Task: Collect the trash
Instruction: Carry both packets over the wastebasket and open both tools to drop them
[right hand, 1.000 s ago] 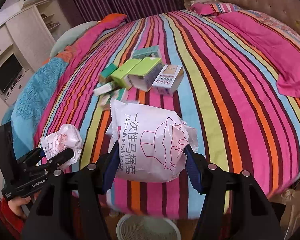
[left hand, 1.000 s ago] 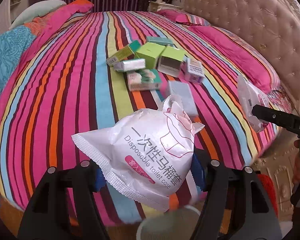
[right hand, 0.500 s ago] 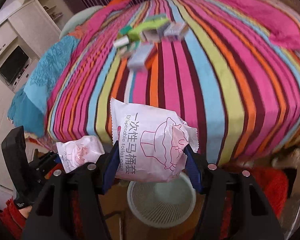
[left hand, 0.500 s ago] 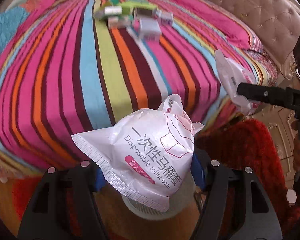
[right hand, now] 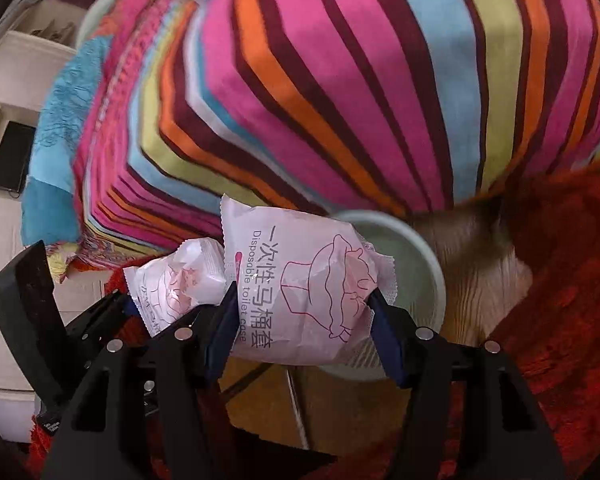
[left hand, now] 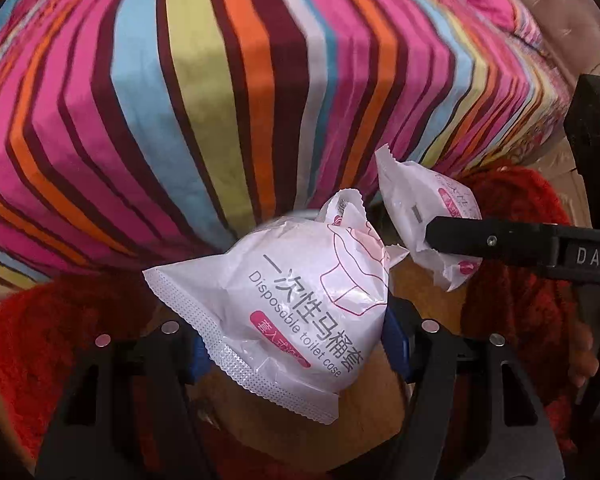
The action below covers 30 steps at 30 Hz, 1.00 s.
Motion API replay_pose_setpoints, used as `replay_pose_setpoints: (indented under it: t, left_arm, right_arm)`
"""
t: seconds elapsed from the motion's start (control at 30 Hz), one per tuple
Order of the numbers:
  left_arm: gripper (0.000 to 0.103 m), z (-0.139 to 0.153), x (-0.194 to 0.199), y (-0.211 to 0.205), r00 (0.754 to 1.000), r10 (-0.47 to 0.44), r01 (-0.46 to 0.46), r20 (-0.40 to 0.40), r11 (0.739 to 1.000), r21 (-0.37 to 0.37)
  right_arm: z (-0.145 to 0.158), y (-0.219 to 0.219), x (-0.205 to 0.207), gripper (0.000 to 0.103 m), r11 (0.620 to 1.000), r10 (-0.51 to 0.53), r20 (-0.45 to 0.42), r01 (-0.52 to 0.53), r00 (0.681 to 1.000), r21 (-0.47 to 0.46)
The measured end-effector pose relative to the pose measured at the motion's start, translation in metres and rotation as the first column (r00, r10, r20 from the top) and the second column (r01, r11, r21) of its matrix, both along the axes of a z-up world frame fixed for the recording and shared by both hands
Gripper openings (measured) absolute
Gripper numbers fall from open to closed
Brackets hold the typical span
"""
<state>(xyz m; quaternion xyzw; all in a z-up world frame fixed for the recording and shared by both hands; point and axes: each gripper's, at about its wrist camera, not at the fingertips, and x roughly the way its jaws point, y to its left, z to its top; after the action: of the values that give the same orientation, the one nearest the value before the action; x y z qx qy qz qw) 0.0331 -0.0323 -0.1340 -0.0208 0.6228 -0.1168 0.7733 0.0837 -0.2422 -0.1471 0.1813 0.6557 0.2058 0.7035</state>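
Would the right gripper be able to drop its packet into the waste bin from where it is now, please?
Probably yes: the right gripper holds its packet just above the waste bin, whose open rim shows right behind it, and nothing sits between them.

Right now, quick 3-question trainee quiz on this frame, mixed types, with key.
1. True or false: the left tool is shut on a white packet.
2. What does the right tool hold? A) a green box B) a white packet C) nothing
3. What round thing sits on the wooden floor behind the right tool's packet, in the right wrist view?

Key
1. True: its fingers press the packet from both sides.
2. B.
3. A pale bin, partly hidden by the packet, beside the striped bed and the red rug.
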Motion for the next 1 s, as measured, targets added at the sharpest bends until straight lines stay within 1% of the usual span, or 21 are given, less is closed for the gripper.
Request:
replay_pose_setpoints:
  t: [0.1, 0.27, 0.4, 0.47, 0.6, 0.67, 0.73, 0.8, 0.83, 0.87, 0.93, 1.0]
  left_arm:
    - [0.066, -0.017, 0.002, -0.001, 0.998, 0.000, 0.000, -0.070, 1.000, -0.001]
    - [0.066, -0.044, 0.008, -0.001, 0.985, 0.009, -0.008, -0.171, 1.000, 0.005]
    - [0.066, -0.067, 0.010, -0.003, 0.965, 0.008, -0.005, -0.264, 1.000, 0.014]
    - [0.066, -0.075, 0.013, -0.005, 0.955, 0.008, -0.003, -0.297, 1.000, 0.020]
    - [0.066, -0.090, 0.018, -0.006, 0.939, 0.019, -0.008, -0.342, 0.999, 0.035]
    - [0.067, -0.094, 0.017, -0.003, 0.932, 0.022, -0.010, -0.361, 0.999, 0.037]
    - [0.067, -0.103, 0.019, -0.004, 0.923, 0.027, -0.012, -0.384, 0.999, 0.041]
    - [0.072, -0.112, 0.020, -0.002, 0.909, 0.037, -0.015, -0.415, 0.998, 0.056]
    - [0.080, -0.116, 0.020, -0.002, 0.901, 0.044, -0.016, -0.431, 0.998, 0.069]
    - [0.085, -0.119, 0.020, -0.002, 0.895, 0.047, -0.016, -0.443, 0.997, 0.073]
    - [0.086, -0.122, 0.019, -0.001, 0.887, 0.047, -0.017, -0.460, 0.997, 0.070]
    - [0.089, -0.122, 0.019, 0.000, 0.885, 0.045, -0.018, -0.463, 0.998, 0.064]
  right_arm:
    - [-0.017, 0.001, 0.001, 0.058, 1.000, 0.005, -0.065, -0.006, 0.998, -0.007]
    - [-0.046, 0.001, 0.002, 0.058, 1.000, -0.005, -0.190, 0.003, 0.982, -0.013]
    - [-0.063, 0.001, 0.003, 0.058, 1.000, -0.025, -0.260, 0.022, 0.965, -0.014]
    - [-0.070, 0.002, 0.005, 0.058, 0.999, -0.032, -0.293, 0.028, 0.956, -0.018]
    - [-0.092, 0.008, 0.017, 0.058, 0.998, -0.041, -0.326, 0.025, 0.945, -0.054]
    - [-0.098, 0.013, 0.021, 0.059, 0.993, -0.031, -0.310, -0.007, 0.950, -0.122]
    - [-0.110, 0.015, 0.023, 0.059, 0.989, -0.025, -0.322, -0.024, 0.946, -0.148]
    - [-0.119, 0.017, 0.023, 0.066, 0.990, -0.032, -0.351, -0.020, 0.936, -0.142]
    - [-0.124, 0.018, 0.022, 0.074, 0.990, -0.035, -0.367, -0.018, 0.930, -0.142]
    - [-0.126, 0.017, 0.022, 0.084, 0.989, -0.038, -0.375, -0.018, 0.926, -0.145]
    - [-0.129, 0.016, 0.020, 0.095, 0.987, -0.045, -0.385, -0.018, 0.922, -0.159]
    - [-0.128, 0.014, 0.021, 0.095, 0.987, -0.051, -0.385, -0.012, 0.922, -0.160]
